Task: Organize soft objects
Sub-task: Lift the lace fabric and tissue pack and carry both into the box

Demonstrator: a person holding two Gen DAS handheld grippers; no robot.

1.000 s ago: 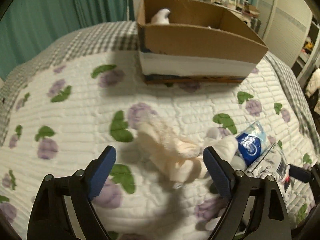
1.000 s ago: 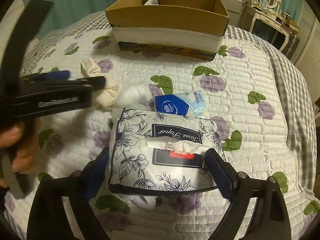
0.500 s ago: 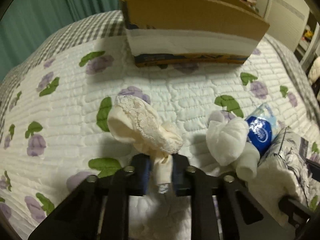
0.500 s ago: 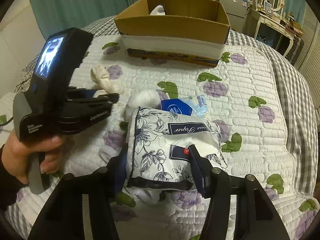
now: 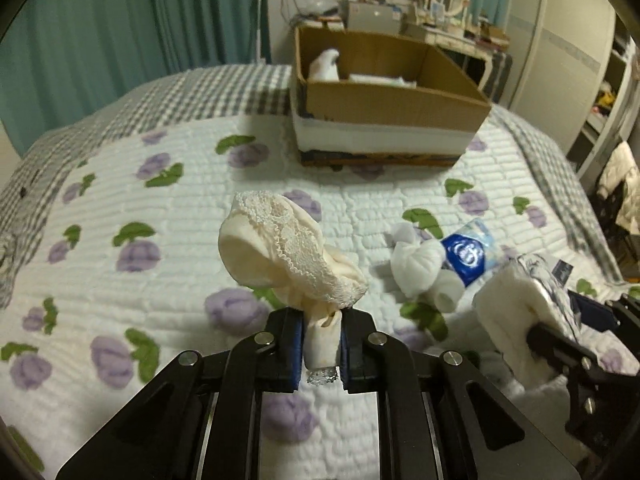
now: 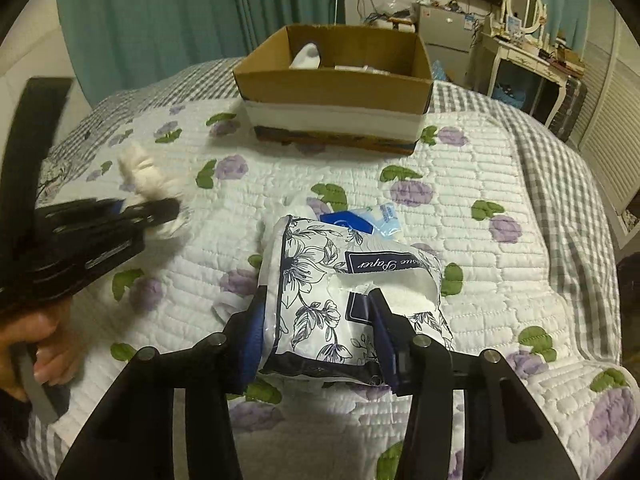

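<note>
My left gripper [image 5: 320, 344] is shut on a cream lace-trimmed sock bundle [image 5: 284, 252] and holds it above the quilt; it also shows in the right wrist view [image 6: 140, 172]. My right gripper [image 6: 320, 320] is shut on a floral tissue pack [image 6: 344, 288], lifted off the bed; the pack shows at the right of the left wrist view [image 5: 524, 300]. A cardboard box [image 5: 384, 100] stands at the far side of the bed with white soft items inside. A white rolled sock [image 5: 420, 268] and a blue tissue packet [image 5: 468, 252] lie on the quilt.
The bed has a white quilt with purple flowers [image 5: 140, 256] and a grey checked border [image 6: 560, 184]. Teal curtains hang behind. A dresser with a mirror [image 6: 524, 0] stands at the back right.
Both grippers closed on their items and lifted them: the left on the cream sock bundle, the right on the tissue pack. The view of the box is now higher.
</note>
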